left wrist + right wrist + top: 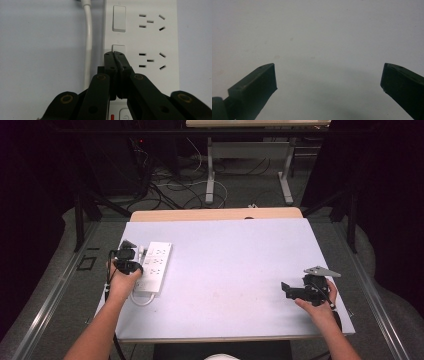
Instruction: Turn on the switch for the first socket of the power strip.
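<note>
With its jaws pressed together, the left gripper [113,53] tips a switch [118,49] on the power strip [155,40], frame centre. A glancing push could slide off. The right gripper [328,77] gapes wide, holding nothing.

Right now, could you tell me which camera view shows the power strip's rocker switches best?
The left gripper view: the switches appear large, with the shut left claw at one. The high view shows the power strip too small to make them out.

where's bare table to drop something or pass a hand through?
Free: the wide middle between the power strip and the right gripper, plus the far edge strip. Crowded: the left edge, where the left gripper presses the power strip beside its white cord.
</note>
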{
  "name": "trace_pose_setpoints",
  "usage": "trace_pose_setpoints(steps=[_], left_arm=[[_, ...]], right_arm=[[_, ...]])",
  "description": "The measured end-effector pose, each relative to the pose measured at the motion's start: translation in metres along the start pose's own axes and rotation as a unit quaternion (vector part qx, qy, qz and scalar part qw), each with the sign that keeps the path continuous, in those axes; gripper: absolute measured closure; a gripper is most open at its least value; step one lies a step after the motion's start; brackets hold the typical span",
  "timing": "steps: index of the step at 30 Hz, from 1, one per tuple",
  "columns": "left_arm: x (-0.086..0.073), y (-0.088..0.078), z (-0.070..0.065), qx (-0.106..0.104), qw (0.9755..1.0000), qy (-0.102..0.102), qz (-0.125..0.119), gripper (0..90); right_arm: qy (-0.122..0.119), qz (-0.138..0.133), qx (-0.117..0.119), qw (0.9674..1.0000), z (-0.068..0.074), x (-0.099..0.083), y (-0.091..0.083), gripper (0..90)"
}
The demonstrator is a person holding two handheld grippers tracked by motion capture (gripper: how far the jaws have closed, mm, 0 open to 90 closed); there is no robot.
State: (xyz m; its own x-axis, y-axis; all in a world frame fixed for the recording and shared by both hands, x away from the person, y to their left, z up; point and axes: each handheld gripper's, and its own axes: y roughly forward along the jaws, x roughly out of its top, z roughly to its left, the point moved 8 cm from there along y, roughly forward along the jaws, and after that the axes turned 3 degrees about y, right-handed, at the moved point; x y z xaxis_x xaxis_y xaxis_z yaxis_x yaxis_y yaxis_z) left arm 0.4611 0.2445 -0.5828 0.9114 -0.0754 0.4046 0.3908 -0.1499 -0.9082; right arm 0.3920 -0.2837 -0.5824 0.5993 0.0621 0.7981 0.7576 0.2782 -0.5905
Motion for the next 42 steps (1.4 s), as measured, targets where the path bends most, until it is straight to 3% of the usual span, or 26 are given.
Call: trace_pose_setpoints(steps=[23,42], left_arm=[[-0.0005,-0.0007,-0.0006,0.001,1.0,0.002,-0.006,89.7],[0.0026,-0.0036,-0.0057,-0.003,0.9996,0.019,-0.022,85.2]], right_arm=[[-0.002,0.002,0.002,1.0,0.0006,0.0,0.002,0.0],[0.003,0.003,0.002,1.0,0.0015,-0.0008,0.0014,0.0]])
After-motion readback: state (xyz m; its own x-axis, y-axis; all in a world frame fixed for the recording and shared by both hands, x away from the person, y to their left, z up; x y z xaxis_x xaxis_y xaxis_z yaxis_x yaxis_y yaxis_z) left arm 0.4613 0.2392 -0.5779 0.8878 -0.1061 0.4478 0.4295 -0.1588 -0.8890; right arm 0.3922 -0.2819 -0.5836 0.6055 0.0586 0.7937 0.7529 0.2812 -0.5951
